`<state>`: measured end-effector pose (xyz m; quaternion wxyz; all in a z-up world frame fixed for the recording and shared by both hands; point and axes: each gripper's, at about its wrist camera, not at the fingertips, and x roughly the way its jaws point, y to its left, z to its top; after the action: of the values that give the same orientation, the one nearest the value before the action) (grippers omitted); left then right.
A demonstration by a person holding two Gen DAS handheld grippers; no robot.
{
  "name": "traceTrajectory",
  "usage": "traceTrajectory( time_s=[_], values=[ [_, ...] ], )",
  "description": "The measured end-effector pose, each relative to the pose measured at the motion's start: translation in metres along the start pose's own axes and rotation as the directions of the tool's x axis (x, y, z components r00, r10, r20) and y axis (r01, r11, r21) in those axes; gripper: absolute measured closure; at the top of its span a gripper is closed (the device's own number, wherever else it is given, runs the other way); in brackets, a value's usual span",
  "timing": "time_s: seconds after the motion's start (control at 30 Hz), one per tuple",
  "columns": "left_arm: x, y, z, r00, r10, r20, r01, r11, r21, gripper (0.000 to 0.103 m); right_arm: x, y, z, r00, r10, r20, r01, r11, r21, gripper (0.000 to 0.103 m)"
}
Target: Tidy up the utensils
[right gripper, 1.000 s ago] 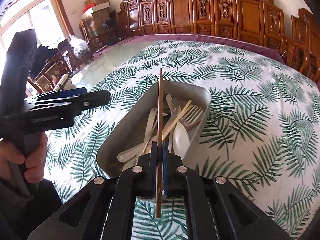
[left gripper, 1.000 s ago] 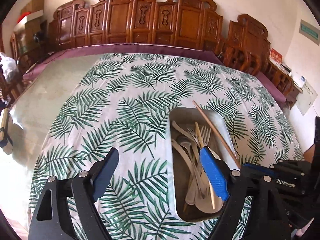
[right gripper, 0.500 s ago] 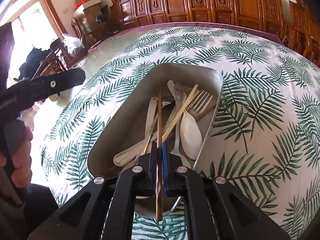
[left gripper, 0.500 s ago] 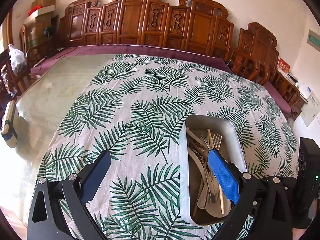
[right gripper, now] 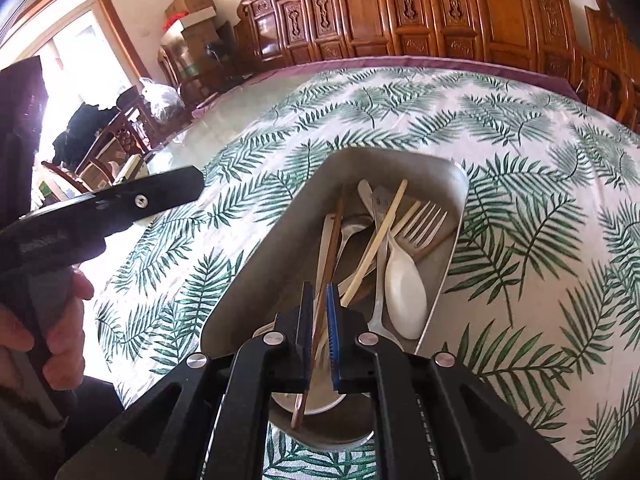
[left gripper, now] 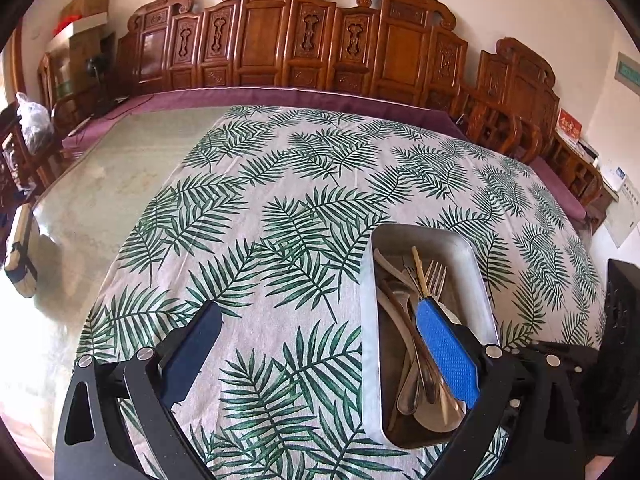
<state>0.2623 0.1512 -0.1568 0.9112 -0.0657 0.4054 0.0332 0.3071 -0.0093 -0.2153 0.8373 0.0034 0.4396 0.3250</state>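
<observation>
The dark brown wooden chopstick point(right gripper: 326, 276) lies between the pads of the right claw point(right gripper: 320, 320), its long axis running straight along the claw's pointing line: the far tip reaches out over the cutlery, the near end hangs below the pads toward the near rim. The jaws have just been opening a little; a sliver of gap now shows beside the stick on the blue-pad side, so it looks freed or all but freed, and I cannot tell whether the other pad is touching it. The stick hangs just above the shallow grey metal tray point(right gripper: 272, 256), which sits on the bench under a white cloth printed with green palm leaves point(right gripper: 520, 152). In the tray lie a pale bamboo chopstick point(right gripper: 380, 240), a pale fork point(right gripper: 424, 220), a white plastic spoon point(right gripper: 402, 292) and some steel spoons, all roughly lengthwise.

The right hand is the nearer one, its claw tilted steeply down over the tray's near end. Letting go here should drop the stick lengthwise among the others; it may end up resting on them.

The left claw point(left gripper: 320, 356) stands wide apart, having just finished opening, with nothing between its pads. It hovers over the cloth at the tray's left edge, likewise angled down, its blue pad over the tray. A hand point(right gripper: 44, 320) grips its handle.
</observation>
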Motion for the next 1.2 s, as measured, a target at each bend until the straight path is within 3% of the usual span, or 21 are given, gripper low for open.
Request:
traceTrajectory(
  time_s=[0.17, 0.37, 0.47, 0.53, 0.63, 0.7, 1.2],
  values=[
    [-0.009, -0.010, -0.003, 1.000, -0.003, 0.009, 0.003, 1.000, 0.015, 0.008, -0.025, -0.001, -0.001, 0.999, -0.020, 0.044, 0.020, 1.000, -0.009, 0.094],
    [-0.035, -0.040, -0.012, 0.999, -0.016, 0.049, 0.013, 0.998, 0.064, 0.008, -0.076, -0.007, -0.011, 0.990, -0.076, 0.115, 0.076, 0.997, 0.005, 0.074],
    [-0.049, -0.055, -0.016, 0.998, -0.024, 0.063, 0.018, 0.996, 0.091, 0.008, -0.105, -0.013, -0.019, 0.981, -0.124, 0.147, 0.121, 0.992, 0.025, 0.052],
    [-0.060, -0.066, -0.022, 0.997, -0.029, 0.070, 0.021, 0.994, 0.109, 0.008, -0.121, -0.017, -0.024, 0.974, -0.160, 0.163, 0.155, 0.987, 0.039, 0.030],
    [-0.072, -0.079, -0.029, 0.997, -0.034, 0.068, 0.025, 0.992, 0.121, 0.008, -0.145, -0.023, -0.032, 0.963, -0.200, 0.182, 0.192, 0.979, 0.061, 0.012],
    [-0.079, -0.085, -0.035, 0.997, -0.037, 0.063, 0.029, 0.992, 0.124, 0.008, -0.160, -0.026, -0.039, 0.955, -0.224, 0.194, 0.214, 0.974, 0.073, 0.005],
    [-0.143, -0.120, -0.064, 0.996, -0.057, 0.066, 0.045, 0.986, 0.162, 0.008, -0.246, -0.031, -0.088, 0.894, -0.375, 0.246, 0.341, 0.925, 0.169, 0.003]
  ],
)
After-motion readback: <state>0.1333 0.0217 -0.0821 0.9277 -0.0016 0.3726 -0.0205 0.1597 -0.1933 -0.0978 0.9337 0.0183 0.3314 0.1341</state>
